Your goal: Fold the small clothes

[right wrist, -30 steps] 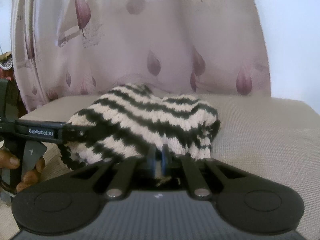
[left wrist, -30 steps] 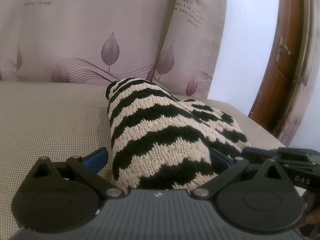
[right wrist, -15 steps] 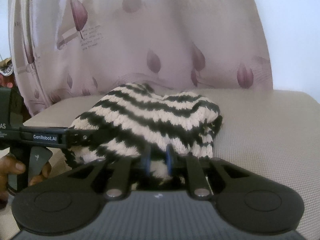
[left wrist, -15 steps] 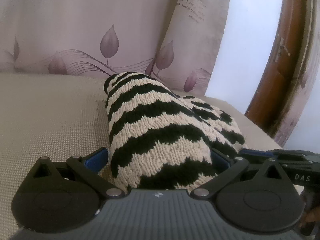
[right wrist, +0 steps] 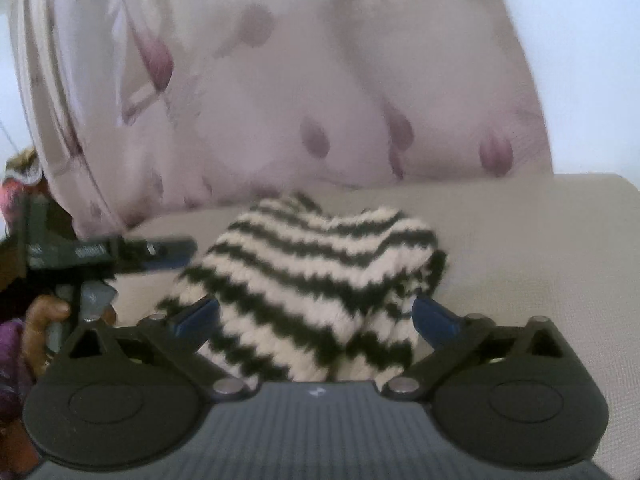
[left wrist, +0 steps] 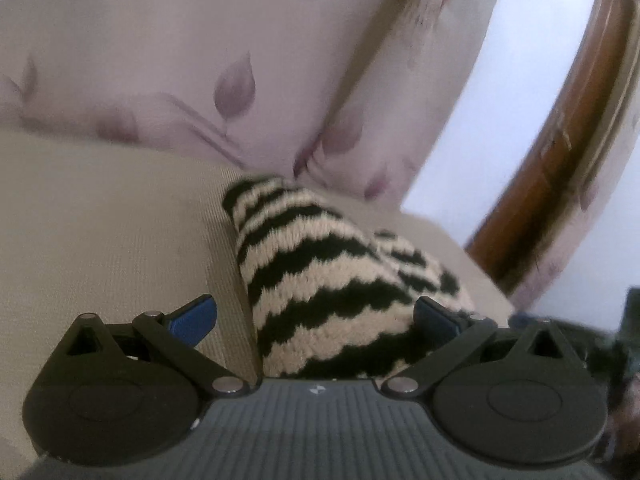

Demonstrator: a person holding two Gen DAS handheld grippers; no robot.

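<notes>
— Both grippers stand wide now. The right gripper [right wrist: 315, 314] has just been opening: its blue pads sit either side of the striped knit garment [right wrist: 312, 276] without pressing it, so I'd say it has let the fold go.

— And the left gripper [left wrist: 316, 316]?

— Spread as well. The striped knit lies between its pads; the right pad is at the wool's edge, though it doesn't look like a pinch.

— Where does the garment lie?

— Bunched in a folded heap on the beige cushion [left wrist: 100, 216], near the seat's far edge, just in front of the leaf-print curtain [left wrist: 168, 60].

— Anything in the way?

— Little. A brown wooden frame [left wrist: 560, 152] stands to the far right, well apart. In the right wrist view the other tool and the person's hand [right wrist: 44, 320] holding it sit left of the heap, near it.
</notes>
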